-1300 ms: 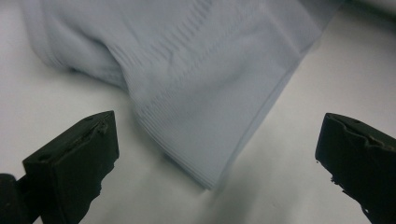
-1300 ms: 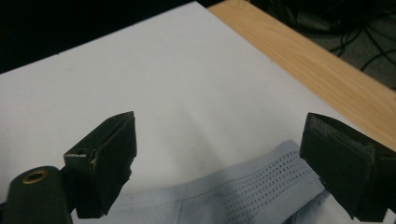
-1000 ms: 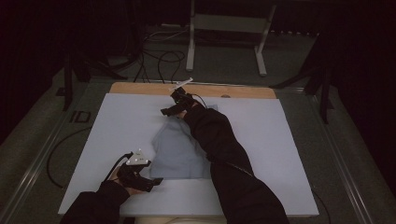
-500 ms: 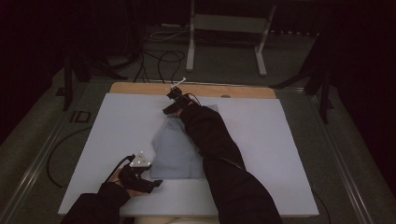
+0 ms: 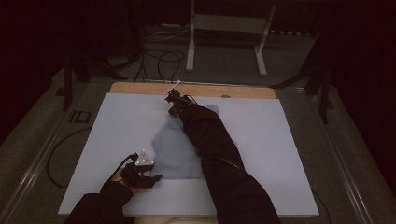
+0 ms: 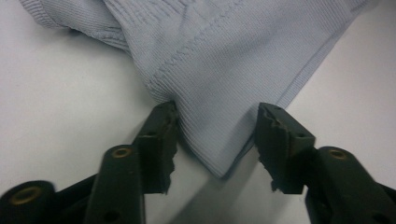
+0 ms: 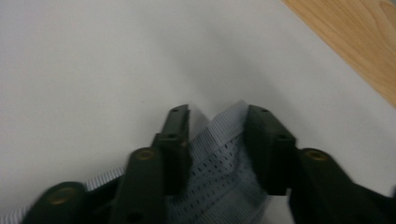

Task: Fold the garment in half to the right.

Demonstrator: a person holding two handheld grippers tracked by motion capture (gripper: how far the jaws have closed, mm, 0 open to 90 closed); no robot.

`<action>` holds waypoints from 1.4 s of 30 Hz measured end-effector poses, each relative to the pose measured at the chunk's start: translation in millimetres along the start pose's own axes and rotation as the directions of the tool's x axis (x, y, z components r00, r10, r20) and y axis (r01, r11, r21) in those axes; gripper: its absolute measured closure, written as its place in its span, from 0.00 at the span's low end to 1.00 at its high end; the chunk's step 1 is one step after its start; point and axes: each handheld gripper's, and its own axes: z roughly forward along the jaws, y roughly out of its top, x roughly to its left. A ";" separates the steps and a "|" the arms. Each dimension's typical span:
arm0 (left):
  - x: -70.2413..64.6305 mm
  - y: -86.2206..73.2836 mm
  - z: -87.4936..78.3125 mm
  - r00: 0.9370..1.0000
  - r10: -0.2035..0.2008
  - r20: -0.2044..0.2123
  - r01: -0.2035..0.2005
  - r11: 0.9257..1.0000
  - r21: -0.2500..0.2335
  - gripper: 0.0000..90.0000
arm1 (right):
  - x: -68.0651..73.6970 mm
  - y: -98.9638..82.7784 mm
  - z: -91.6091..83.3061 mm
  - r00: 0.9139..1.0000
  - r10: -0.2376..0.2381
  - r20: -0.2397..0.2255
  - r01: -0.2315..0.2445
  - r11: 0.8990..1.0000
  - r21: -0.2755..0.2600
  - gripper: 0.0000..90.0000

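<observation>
Two grippers work a pale blue garment (image 5: 180, 147) on the white board (image 5: 280, 140). Left gripper (image 6: 215, 140), jaws just closing, straddles the garment's near corner without pinching it. Right gripper (image 7: 217, 140), also closing, squeezes the bunched far corner.

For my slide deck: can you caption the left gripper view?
Left gripper closing its black jaws around a corner of the pale blue garment lying on the white table.

The garment (image 6: 224, 60) under my left hand-held gripper (image 6: 217, 140) is pale blue ribbed knit cloth, soft and matt, with stitched seams. At my right hand-held gripper (image 7: 217, 140) it shows a perforated mesh weave. My jaws are matt black plastic with rough, chewed pads and brass-coloured rivets. The counter (image 7: 93, 56) has a smooth, matt white sheet over light grained wood (image 7: 355, 42).
</observation>
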 end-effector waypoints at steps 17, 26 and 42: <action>-0.5 8.7 -2.1 1.000 -0.021 0.009 0.021 1.000 0.018 0.94 | -0.3 0.8 -13.8 1.000 -0.020 -0.012 0.020 1.000 -0.008 0.96; -12.0 28.8 -18.1 0.998 0.046 -0.031 -0.047 0.999 -0.026 0.95 | -4.9 1.7 -38.3 0.999 -0.041 -0.028 0.039 0.995 -0.088 0.97; -26.0 50.1 -31.7 0.988 0.155 -0.011 -0.155 0.984 -0.092 0.95 | -17.7 -3.7 -76.7 0.997 -0.021 -0.076 0.006 0.983 -0.183 0.97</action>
